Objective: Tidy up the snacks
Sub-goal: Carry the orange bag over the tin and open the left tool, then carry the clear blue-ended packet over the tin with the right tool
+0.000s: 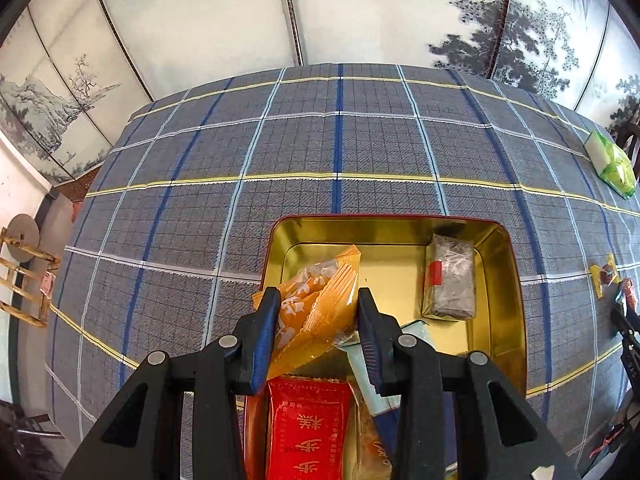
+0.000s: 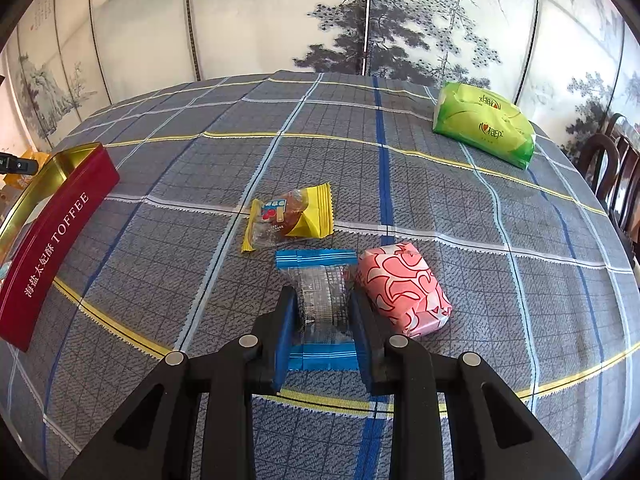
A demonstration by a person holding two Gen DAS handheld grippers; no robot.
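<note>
My left gripper (image 1: 319,304) is shut on an orange snack packet (image 1: 316,304) and holds it over the near left part of the gold-lined tin (image 1: 504,280). In the tin lie a grey clear-wrapped block (image 1: 450,280), a red packet (image 1: 308,424) and a pale blue packet (image 1: 376,376). In the right wrist view, my right gripper (image 2: 325,312) is shut on a clear packet with blue ends (image 2: 322,300) that lies on the tablecloth. A pink patterned packet (image 2: 404,288) lies touching its right side. A yellow packet (image 2: 290,216) lies just beyond. The tin's red wall (image 2: 56,232) stands at the far left.
A green tissue pack (image 2: 486,128) sits far right on the checked tablecloth (image 2: 280,120). Dark wooden chairs (image 2: 616,176) stand past the table's right edge. A painted folding screen (image 2: 280,16) closes off the back. A bamboo rack (image 1: 24,272) stands off the table's left edge.
</note>
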